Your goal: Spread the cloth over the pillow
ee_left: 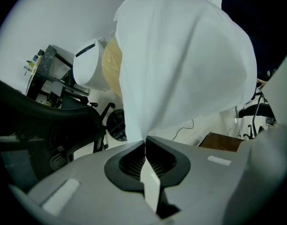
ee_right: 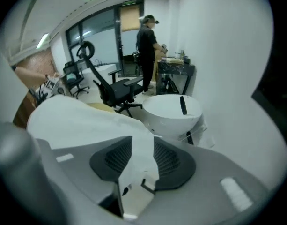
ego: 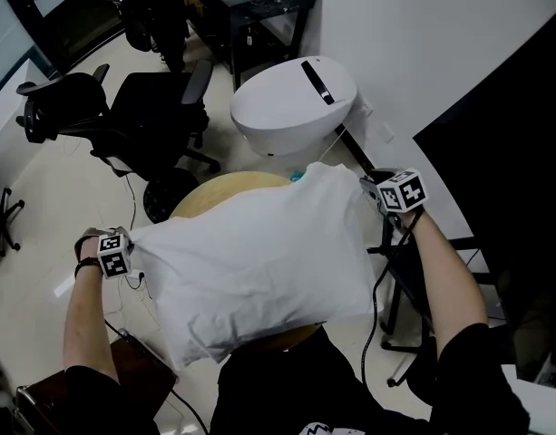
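cloth: white cloth (ego: 259, 270) is draped across the round wooden table (ego: 214, 198), covers most of the top and bulges over the table's middle.
pillow: not directly visible. The bulge over the table's centre suggests it is under the cloth (a guess from shape only).
left gripper: the left gripper (ee_left: 144, 146) is off the table's left edge and points down. Its jaws are fully together, pinching a cloth corner.
right gripper: the right gripper (ee_right: 142, 156) is off the table's far right edge. Its jaws stand well apart with the cloth edge lying loose between the pads, not pinched.
done: the cloth is over the table and looks mostly laid out.
left: let go of the left corner, clear the right jaws from the edge, and smooth the near edge hanging off the table toward the person.
head view only: shows the whole cloth outline, a bare strip of table at the far left, and a small teal bit (ego: 298, 176) at the table's far edge.
left gripper view only: shows the cloth fanning out taut from the pinched corner toward the table.
right gripper view only: shows the gap between the jaws, and a person standing (ee_right: 147, 50) beyond the table, past the white domed unit (ee_right: 173, 109).
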{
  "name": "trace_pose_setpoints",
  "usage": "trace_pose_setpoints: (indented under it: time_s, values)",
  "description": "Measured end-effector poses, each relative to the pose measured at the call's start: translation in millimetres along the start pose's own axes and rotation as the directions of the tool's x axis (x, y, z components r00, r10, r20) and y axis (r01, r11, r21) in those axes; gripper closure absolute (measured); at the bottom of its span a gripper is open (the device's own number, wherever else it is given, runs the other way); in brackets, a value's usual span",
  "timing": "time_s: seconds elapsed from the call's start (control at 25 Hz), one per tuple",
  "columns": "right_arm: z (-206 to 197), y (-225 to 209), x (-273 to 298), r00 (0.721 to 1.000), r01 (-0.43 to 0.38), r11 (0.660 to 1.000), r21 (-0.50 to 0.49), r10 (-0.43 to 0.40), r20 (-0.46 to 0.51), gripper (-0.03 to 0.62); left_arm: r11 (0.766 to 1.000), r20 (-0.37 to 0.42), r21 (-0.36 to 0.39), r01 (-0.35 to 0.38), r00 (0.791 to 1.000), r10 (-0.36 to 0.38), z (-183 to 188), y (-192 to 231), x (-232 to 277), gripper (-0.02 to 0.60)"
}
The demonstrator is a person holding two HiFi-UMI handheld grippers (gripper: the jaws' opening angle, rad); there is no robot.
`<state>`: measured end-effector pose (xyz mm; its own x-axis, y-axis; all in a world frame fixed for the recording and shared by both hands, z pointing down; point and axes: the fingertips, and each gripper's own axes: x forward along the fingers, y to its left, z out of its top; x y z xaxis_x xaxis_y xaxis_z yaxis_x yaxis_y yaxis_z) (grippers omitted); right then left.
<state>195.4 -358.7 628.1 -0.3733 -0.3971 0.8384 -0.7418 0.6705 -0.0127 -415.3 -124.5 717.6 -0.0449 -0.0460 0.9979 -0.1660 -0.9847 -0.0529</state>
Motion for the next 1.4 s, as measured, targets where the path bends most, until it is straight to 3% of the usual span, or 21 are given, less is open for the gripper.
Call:
trace_pose_setpoints:
  time_s: [0.12, 0.24, 0.32, 0.48, 0.64, 0.76, 0.84, 0.92, 0.96, 1.16, 1.4]
  values:
    - [-10.0, -23.7, 18.7, 0.999, -0.038, 0.979, 0.199, 0.036, 0.015, 0.433, 1.000, -0.017, -0.013, -0.010, 1.000, 0.010, -0.5, -0.3, 1.7, 0.581]
    - [-20.5, -35.3, 37.6, 0.994, -0.106, 0.922, 0.372, 0.095, 0.047, 0.418, 0.999, -0.023, -0.036, -0.007, 1.000, 0.006, 1.6, -4.0, 3.3, 0.581]
    - [-28.6, -39.9, 47.8, 0.988, -0.151, 0.862, 0.484, 0.132, 0.074, 0.410, 0.999, -0.026, -0.048, -0.001, 1.000, 0.000, 3.8, -6.8, 4.5, 0.581]
    - [-48.1, -43.9, 66.9, 0.970, -0.234, 0.683, 0.692, 0.208, 0.122, 0.359, 0.997, -0.034, -0.071, 0.007, 0.999, -0.009, 7.3, -9.0, 5.5, 0.581]
    - [-66.4, -44.7, 81.7, 0.959, -0.256, 0.574, 0.778, 0.251, 0.130, 0.341, 0.997, -0.038, -0.082, 0.014, 0.999, -0.017, 10.3, -11.1, 7.0, 0.581]
    - [-65.4, -29.0, 86.6, 0.924, -0.335, 0.505, 0.795, 0.343, 0.170, 0.346, 0.996, -0.032, -0.090, 0.018, 0.999, -0.021, 13.8, -12.1, 6.3, 0.581]
    - [-62.7, -18.8, 86.6, 0.902, -0.377, 0.495, 0.783, 0.387, 0.190, 0.396, 0.995, -0.031, -0.096, 0.020, 0.999, -0.023, 14.8, -13.1, 6.3, 0.581]
    - [-63.1, -16.3, 84.8, 0.901, -0.380, 0.517, 0.767, 0.394, 0.180, 0.531, 0.995, -0.032, -0.100, 0.020, 0.999, -0.023, 14.8, -12.7, 6.2, 0.581]
    - [-63.3, -17.5, 83.3, 0.904, -0.374, 0.531, 0.760, 0.392, 0.172, 0.556, 0.995, -0.035, -0.101, 0.016, 0.999, -0.020, 14.6, -11.8, 5.7, 0.581]
    - [-56.3, -36.5, 68.4, 0.923, -0.351, 0.578, 0.736, 0.344, 0.170, 0.572, 0.994, -0.049, -0.106, -0.030, 0.998, 0.025, 5.7, -1.3, -5.5, 0.581]
    - [-43.6, -58.5, 53.3, 0.938, -0.330, 0.602, 0.728, 0.293, 0.183, 0.572, 0.984, -0.050, -0.141, -0.112, 0.993, 0.106, -5.4, 20.3, -23.6, 0.581]
